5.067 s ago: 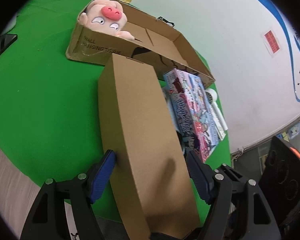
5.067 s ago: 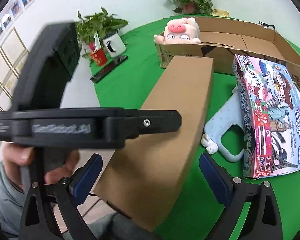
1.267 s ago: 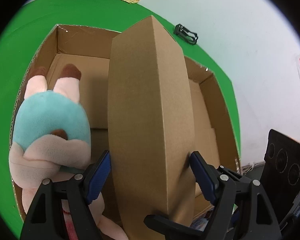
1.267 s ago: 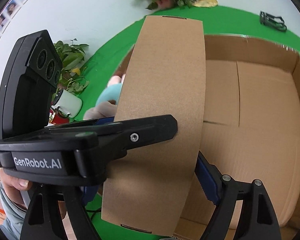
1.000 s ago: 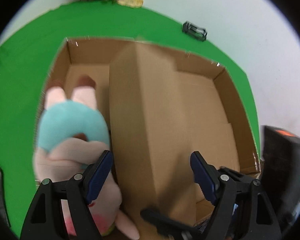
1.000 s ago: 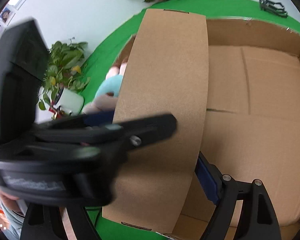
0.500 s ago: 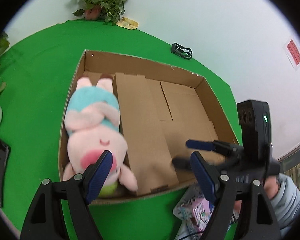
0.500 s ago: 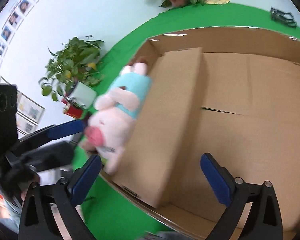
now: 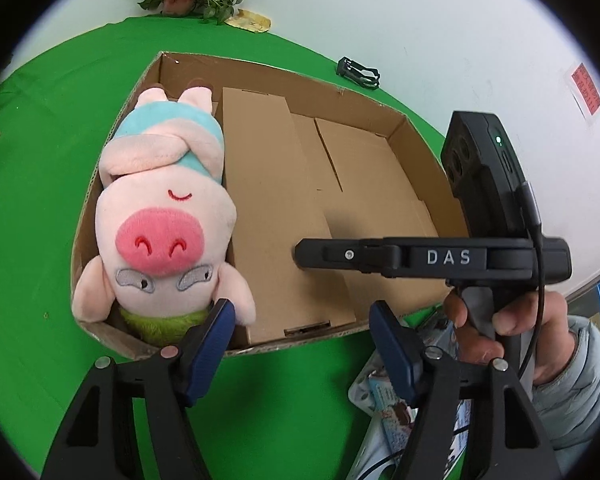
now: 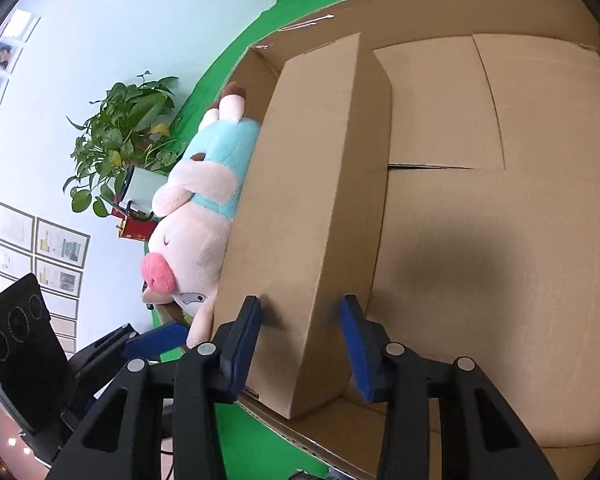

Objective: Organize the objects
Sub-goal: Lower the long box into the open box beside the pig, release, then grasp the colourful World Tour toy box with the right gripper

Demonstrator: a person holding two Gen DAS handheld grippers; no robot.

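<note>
Long brown box [image 9: 276, 216] lies flat inside the open carton [image 9: 416, 136], flush against the plush pig [image 9: 160, 216] on the carton's left side. Right gripper [image 10: 304, 332] straddles the box's near end, jaws closing, pads not yet touching. Left gripper [image 9: 300, 344] hangs outside the carton's near wall, jaws closing on nothing. Recommendation: nudge the box tight to the pig; the carton's right half remains free.

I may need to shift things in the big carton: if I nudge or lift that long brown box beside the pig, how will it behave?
The long brown box looks like stiff cardboard with crisp edges, so it should slide as one piece, not buckle. It is narrow, so it may tip toward the plush pig. The right gripper is closing above its near end; the smooth faces could slip.
</note>
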